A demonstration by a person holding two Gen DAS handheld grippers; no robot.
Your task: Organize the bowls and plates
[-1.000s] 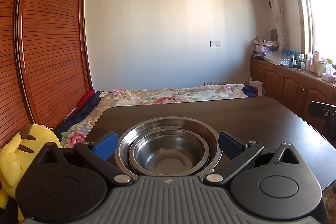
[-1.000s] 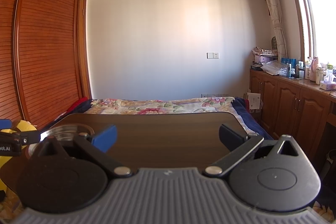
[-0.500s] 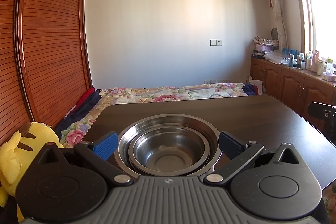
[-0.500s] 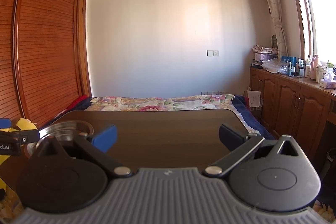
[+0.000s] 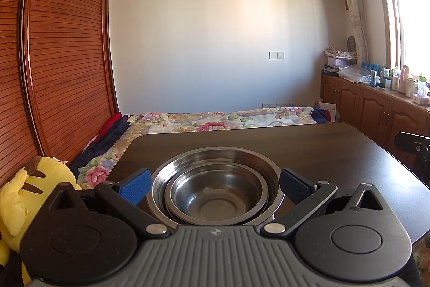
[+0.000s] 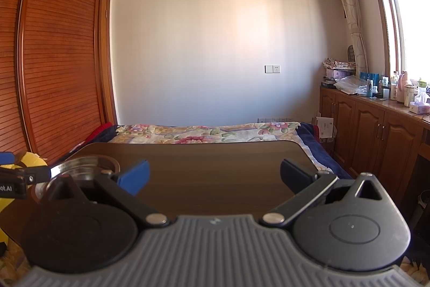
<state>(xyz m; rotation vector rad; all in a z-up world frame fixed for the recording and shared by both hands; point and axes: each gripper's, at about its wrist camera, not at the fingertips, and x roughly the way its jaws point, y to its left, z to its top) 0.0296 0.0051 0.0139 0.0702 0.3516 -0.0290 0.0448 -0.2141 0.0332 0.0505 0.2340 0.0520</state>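
Observation:
A stack of steel bowls [image 5: 216,190], a smaller one nested in a larger one, sits on the dark wooden table [image 5: 309,149] near its front left. My left gripper [image 5: 215,186] is open, its blue-padded fingers [image 5: 135,186] standing on either side of the stack and apart from it. In the right wrist view the same bowls [image 6: 86,166] show at the far left. My right gripper [image 6: 213,176] is open and empty above the table [image 6: 215,166], to the right of the bowls.
A yellow plush toy [image 5: 24,192] sits left of the table. A bed with a floral cover [image 5: 215,120] lies beyond the far edge. Wooden cabinets [image 5: 376,109] with bottles run along the right wall; a slatted wardrobe [image 5: 53,58] stands left.
Both views have tilted up slightly, so the table and bowls sit a little lower in frame. Both grippers stay open and the bowls have not moved.

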